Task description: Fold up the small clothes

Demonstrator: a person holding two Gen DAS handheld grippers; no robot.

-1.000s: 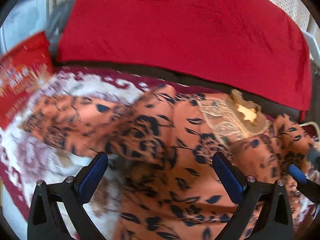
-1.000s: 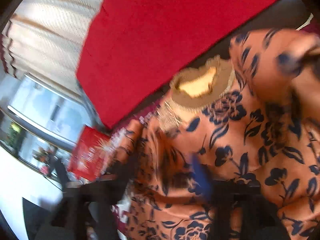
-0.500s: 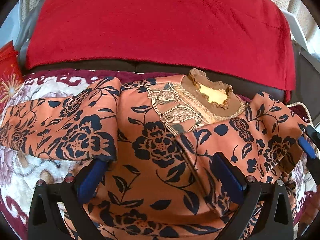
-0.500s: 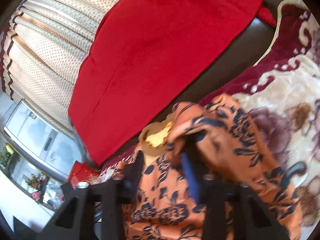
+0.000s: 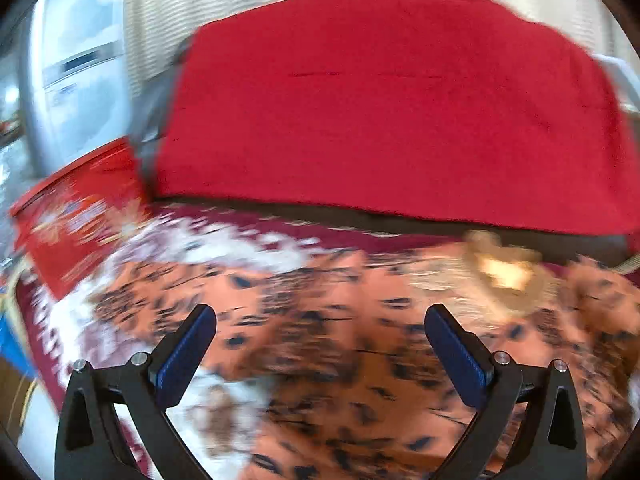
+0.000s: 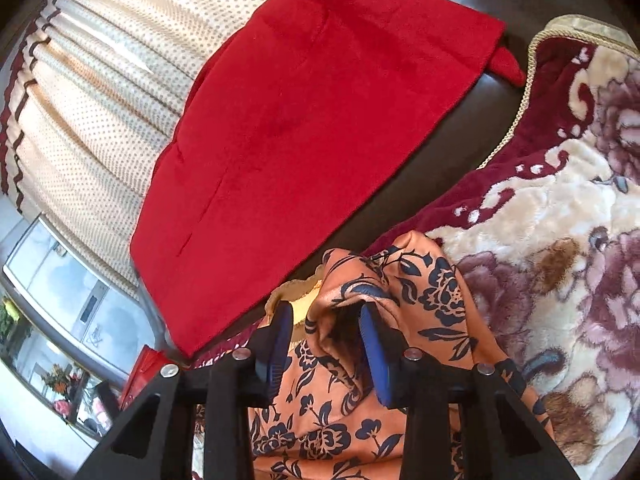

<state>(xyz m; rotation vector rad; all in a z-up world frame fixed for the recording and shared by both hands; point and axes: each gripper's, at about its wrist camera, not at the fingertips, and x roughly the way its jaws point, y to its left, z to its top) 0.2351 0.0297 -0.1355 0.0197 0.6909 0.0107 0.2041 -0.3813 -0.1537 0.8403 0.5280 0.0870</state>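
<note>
Orange floral cloth, a small top (image 6: 404, 360), is lying on the plush blanket (image 6: 560, 208) near the red throw (image 6: 312, 120). Right gripper (image 6: 326, 346) is pinching a raised fold of it between blue pads. Left gripper (image 5: 320, 354) is hovering spread wide above the blurred top (image 5: 340, 352), holding nothing.

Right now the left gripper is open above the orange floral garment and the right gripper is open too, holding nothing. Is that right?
Not quite. The left gripper is open above the orange floral garment, but the right gripper is not holding nothing: the right wrist view shows its blue pads narrowed around a bunched fold of that garment.
</note>
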